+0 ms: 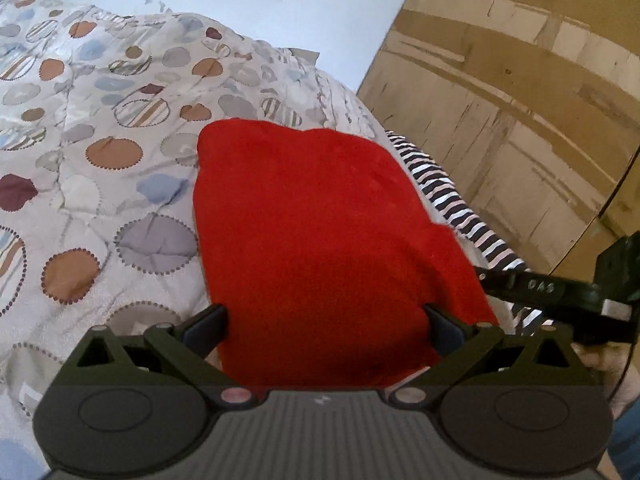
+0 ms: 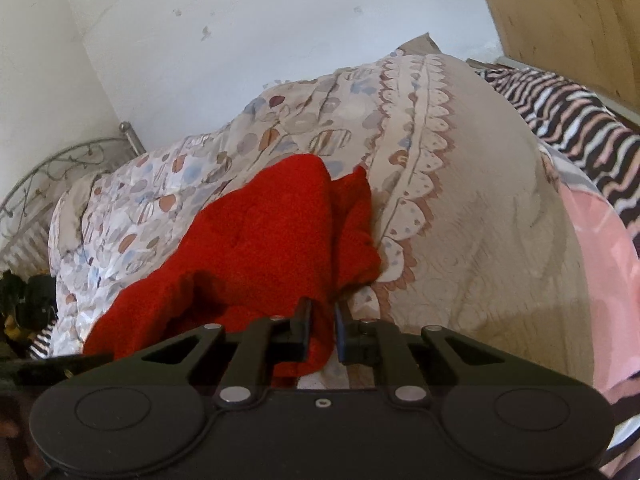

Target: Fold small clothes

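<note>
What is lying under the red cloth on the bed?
The red cloth lies on a quilt with a circle pattern. At its right edge, a striped fabric shows beside it. Whether anything else lies under the cloth cannot be seen: it covers that part.

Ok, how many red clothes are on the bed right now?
1. The red garment lies on the quilt, between the left tool's open jaws, its near edge pinched in the right tool. Its folds may hide something else.
</note>
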A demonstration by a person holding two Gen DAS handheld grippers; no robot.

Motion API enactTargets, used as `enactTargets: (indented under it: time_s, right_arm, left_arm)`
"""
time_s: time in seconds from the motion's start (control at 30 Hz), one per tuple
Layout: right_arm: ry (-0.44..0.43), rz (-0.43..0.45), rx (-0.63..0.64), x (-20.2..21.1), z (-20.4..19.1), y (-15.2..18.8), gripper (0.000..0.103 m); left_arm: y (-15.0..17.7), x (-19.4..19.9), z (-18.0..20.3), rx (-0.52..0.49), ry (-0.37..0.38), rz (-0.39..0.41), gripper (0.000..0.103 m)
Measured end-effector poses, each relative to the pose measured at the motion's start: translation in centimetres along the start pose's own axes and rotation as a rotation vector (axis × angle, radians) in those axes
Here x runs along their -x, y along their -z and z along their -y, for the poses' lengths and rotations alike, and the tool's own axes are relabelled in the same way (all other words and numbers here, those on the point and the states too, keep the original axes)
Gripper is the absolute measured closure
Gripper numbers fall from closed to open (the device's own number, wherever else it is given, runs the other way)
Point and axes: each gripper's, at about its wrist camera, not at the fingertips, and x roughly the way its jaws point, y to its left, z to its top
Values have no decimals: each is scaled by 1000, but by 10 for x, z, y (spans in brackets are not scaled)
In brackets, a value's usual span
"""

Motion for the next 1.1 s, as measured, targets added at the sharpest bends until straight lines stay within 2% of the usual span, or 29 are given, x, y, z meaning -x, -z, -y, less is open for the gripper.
enactTargets:
  time_s: [0.07, 0.13, 0.2, 0.23, 0.3, 0.6, 0.8, 0.93, 1.1]
  right_arm:
    - [4, 7, -7, 2, 0, 0, 90]
    - [33, 26, 13, 7, -5, -1, 84]
    - [64, 55, 27, 13, -10, -3, 69]
    - [68, 70, 23, 16, -11, -4, 65]
    - [68, 90, 2, 20, -12, -8, 38]
    - [33, 125, 77, 15, -43, -22, 7]
    - [89, 110, 99, -9, -43, -20, 4]
    - [252, 103, 141, -22, -33, -8, 5]
    - [248, 142, 80, -21, -13, 9, 1]
  left_arm:
    - [2, 0, 0, 4, 1, 2, 0]
    - [1, 1, -1, 12, 5, 1, 0]
    - [2, 1, -3, 23, 9, 1, 0]
    - [2, 2, -3, 26, 10, 2, 0]
    - [2, 2, -3, 27, 10, 4, 0]
    - [3, 4, -2, 34, 6, 6, 0]
    - [4, 4, -2, 34, 4, 14, 0]
    - [4, 4, -1, 32, 5, 16, 0]
    - [6, 2, 6, -4, -14, 21, 0]
